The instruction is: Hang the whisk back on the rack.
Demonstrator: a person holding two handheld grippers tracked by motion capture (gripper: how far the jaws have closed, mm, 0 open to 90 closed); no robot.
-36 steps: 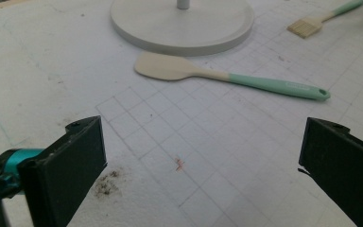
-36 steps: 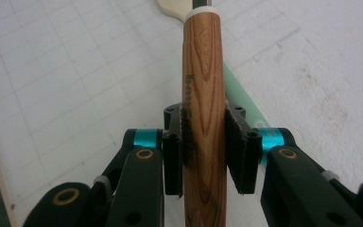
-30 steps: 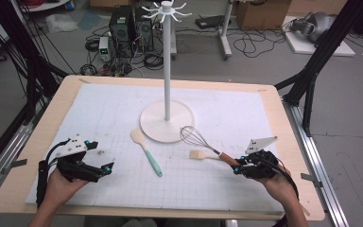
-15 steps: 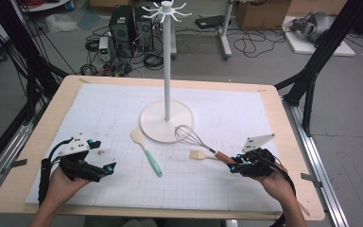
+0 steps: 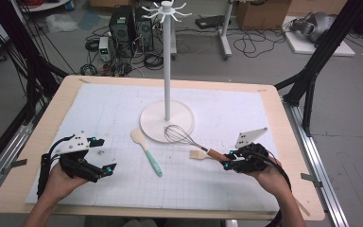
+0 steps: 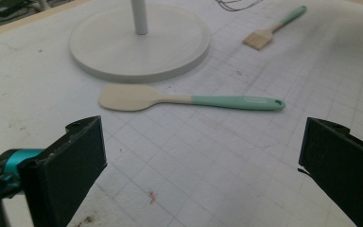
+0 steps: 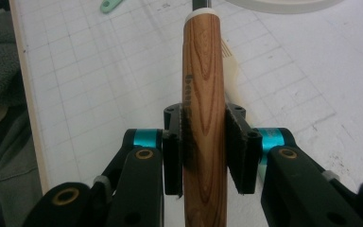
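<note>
The right gripper [image 5: 226, 163] is clenched on the wooden handle of the whisk [image 7: 203, 94], one pad pressing each side. The wire head reaches away from the fingertips to the edge of the round base of the white stand [image 5: 166, 120]. A small brush [image 5: 199, 154] lies just beside those fingers. The left gripper [image 6: 203, 165] is released, its jaws wide apart, with the spatula [image 6: 189, 98] lying on the mat ahead of its fingers.

The whisk [image 5: 189, 140], wire head on a wooden handle, lies slanted, its head pointing to ten o'clock and overlapping the white stand base's [image 5: 152, 125] five-o'clock rim.
</note>
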